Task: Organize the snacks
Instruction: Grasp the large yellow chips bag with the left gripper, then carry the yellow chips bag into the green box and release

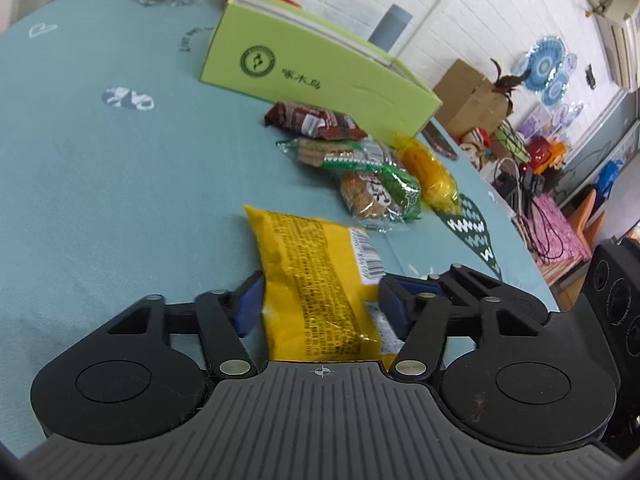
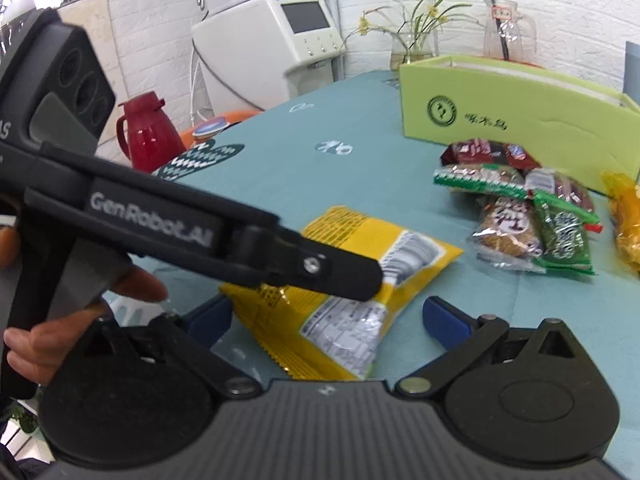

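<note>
My left gripper [image 1: 320, 300] is shut on a yellow snack bag [image 1: 316, 276], its blue pads pressed on both sides. The right wrist view shows the same bag [image 2: 360, 264] held just above the blue tablecloth, with the left gripper's black arm [image 2: 280, 256] across it. My right gripper [image 2: 326, 320] is open, its blue pads wide on either side of the bag's near end, not touching it. A green open box [image 1: 320, 68] stands at the back; it also shows in the right wrist view [image 2: 520, 116].
Loose snacks lie before the box: a dark red pack [image 1: 312, 120], green-wrapped biscuits [image 1: 360, 168], a yellow pack [image 1: 428, 172]. A glass vase [image 2: 412, 46] and a jug [image 2: 506, 36] stand behind the box. A red thermos [image 2: 148, 132] sits off the table's left edge.
</note>
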Tool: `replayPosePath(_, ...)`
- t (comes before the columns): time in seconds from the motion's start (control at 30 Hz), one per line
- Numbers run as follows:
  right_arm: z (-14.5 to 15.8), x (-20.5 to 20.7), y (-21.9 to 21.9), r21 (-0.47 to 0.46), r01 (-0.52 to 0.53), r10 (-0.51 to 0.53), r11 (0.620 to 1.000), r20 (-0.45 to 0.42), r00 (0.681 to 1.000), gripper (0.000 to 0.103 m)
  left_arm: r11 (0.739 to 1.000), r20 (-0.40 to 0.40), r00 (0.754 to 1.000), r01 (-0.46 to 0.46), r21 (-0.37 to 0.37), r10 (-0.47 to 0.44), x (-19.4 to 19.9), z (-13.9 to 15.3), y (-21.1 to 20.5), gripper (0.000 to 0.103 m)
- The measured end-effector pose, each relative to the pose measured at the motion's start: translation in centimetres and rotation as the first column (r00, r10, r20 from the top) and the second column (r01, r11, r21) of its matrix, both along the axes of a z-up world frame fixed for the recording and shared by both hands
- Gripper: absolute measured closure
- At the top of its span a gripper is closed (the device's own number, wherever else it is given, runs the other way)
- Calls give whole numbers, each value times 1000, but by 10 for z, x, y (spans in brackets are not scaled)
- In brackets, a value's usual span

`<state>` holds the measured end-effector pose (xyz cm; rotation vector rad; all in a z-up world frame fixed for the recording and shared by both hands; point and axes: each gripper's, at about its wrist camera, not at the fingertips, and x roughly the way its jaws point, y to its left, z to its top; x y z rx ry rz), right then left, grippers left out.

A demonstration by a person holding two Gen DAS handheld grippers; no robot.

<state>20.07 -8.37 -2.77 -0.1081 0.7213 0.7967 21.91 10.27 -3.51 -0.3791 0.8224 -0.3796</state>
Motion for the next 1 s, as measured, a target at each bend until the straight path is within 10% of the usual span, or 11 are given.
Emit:
replayPosePath(0.07, 3, -2, 5, -31, 1, 0, 1000, 38, 999, 20, 1000, -2, 1000, 3, -4, -3, 1, 1, -1, 78)
replayPosePath(0.33, 35, 27, -1, -2, 21, -21, 1000, 110, 994, 22, 998, 32, 999, -2, -65, 4, 33, 34, 2, 79)
replayPosePath(0.6, 97, 137, 4, -38, 55, -41, 998, 307, 951, 21, 998, 202, 979, 28, -52, -17, 151, 114, -6, 77)
replayPosePath(1.0, 45, 290, 13, -141, 33, -28, 989, 32, 999, 22, 992, 69, 998, 4, 125, -13, 297, 62, -35, 73)
